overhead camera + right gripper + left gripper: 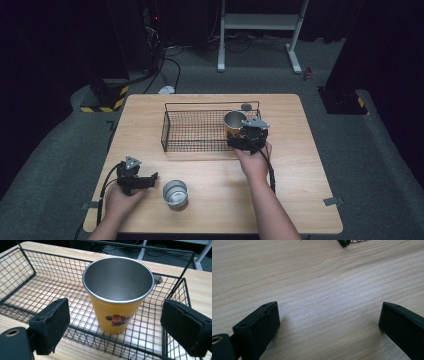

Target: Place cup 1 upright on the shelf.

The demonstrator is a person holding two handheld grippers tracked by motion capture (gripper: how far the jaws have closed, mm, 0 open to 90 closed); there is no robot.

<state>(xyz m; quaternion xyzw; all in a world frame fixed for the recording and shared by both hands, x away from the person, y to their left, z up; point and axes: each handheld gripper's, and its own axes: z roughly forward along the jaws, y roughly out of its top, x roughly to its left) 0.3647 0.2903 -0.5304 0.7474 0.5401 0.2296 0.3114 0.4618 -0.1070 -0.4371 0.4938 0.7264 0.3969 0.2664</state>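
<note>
Yellow cup (117, 307) upright in wire basket (195, 131), apart from right gripper (115, 325), jaws wide, empty. Left gripper (329, 322) over bare table (317, 277), jaws spread, nothing held.

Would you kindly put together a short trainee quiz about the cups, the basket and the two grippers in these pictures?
1. Where does the yellow cup stand?
2. True or false: the right gripper has its fingers pressed on the yellow cup.
3. Which cup is nearer the left gripper: A the yellow cup, B the silver cup?

Key:
1. Upright inside the wire basket, at its right end.
2. False; the fingers stand wide apart, clear of the cup.
3. B; it sits on the table just beside that open gripper.
</note>
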